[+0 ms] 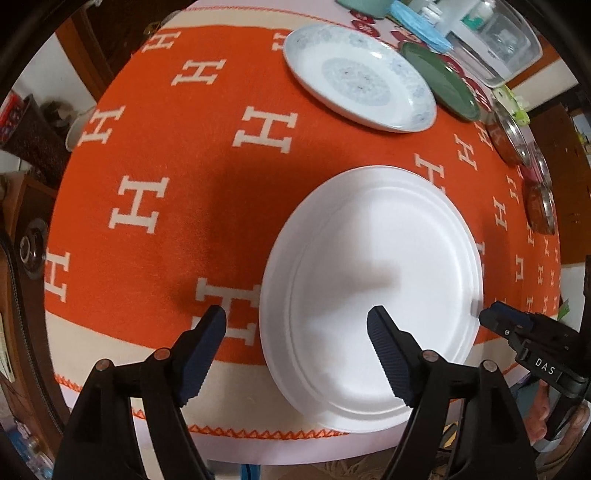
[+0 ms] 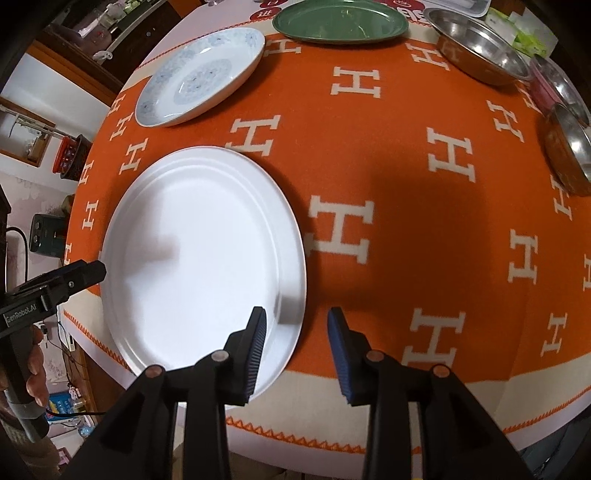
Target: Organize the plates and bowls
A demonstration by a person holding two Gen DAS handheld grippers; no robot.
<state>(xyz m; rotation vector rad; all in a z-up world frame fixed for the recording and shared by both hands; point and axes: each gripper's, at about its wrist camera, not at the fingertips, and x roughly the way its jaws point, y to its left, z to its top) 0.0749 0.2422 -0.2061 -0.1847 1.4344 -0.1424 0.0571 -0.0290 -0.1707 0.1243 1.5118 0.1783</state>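
My left gripper [image 1: 297, 314] spread wide, holding nothing, straddling near-left rim of large round white plate [image 1: 373, 291]. My right gripper [image 2: 295, 317] partly open, empty, straddling plate's right rim. Plate flat on orange H-patterned tablecloth [image 1: 207, 162] at near edge; blue-patterned white plate [image 1: 358, 77] beyond.

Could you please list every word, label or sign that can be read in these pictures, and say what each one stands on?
"DAS": on the right hand-held gripper, in the left wrist view.
"GenRobot.AI": on the left hand-held gripper, in the right wrist view.
"H": repeated white letter across the orange tablecloth.
White characters on the red stickers at the table's far edge: too small to read.
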